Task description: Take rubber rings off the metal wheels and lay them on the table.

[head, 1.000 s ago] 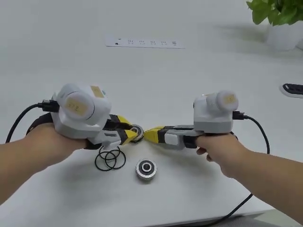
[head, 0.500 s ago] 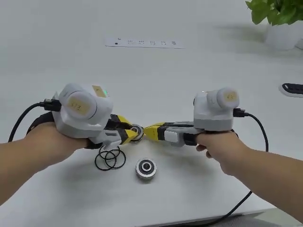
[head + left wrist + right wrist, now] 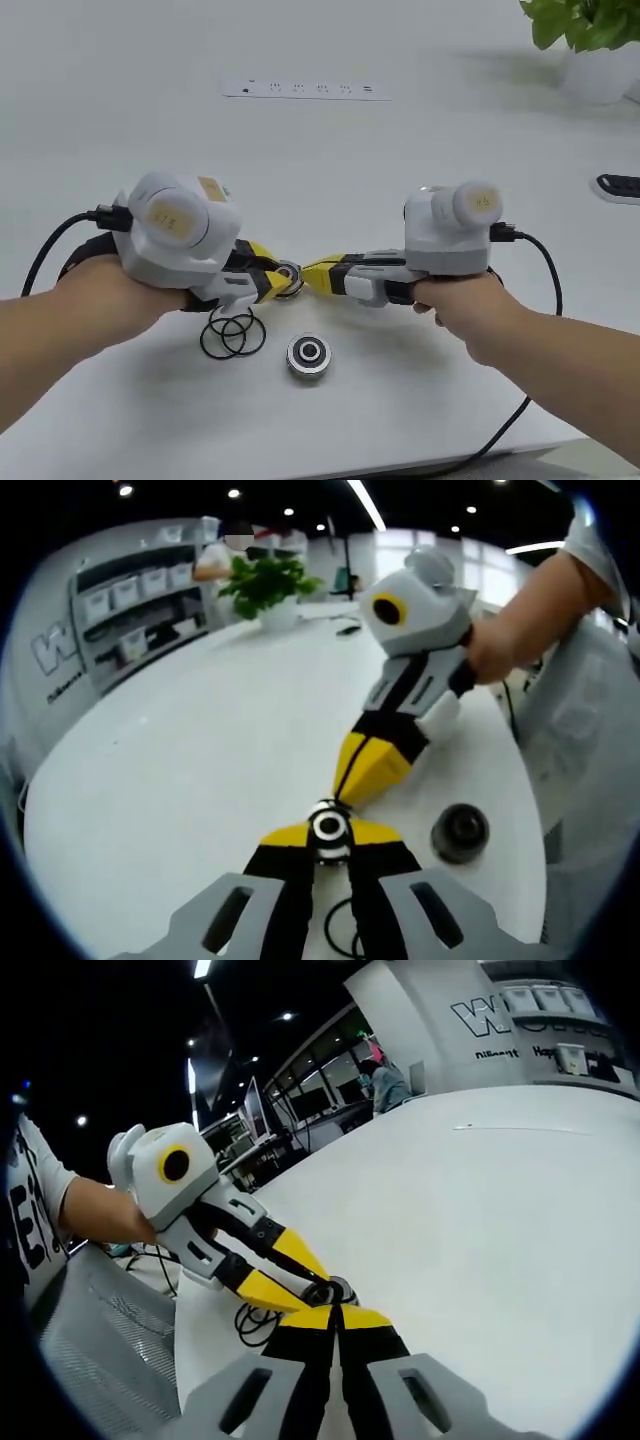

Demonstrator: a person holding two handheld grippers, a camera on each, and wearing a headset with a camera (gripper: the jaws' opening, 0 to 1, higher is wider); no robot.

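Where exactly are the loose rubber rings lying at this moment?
In the head view the rubber rings lie overlapped on the table, just nearer the person than the left gripper and left of the loose metal wheel.

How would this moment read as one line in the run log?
left gripper: shut on wheel | right gripper: shut, tips at wheel | table: loose rings, second wheel
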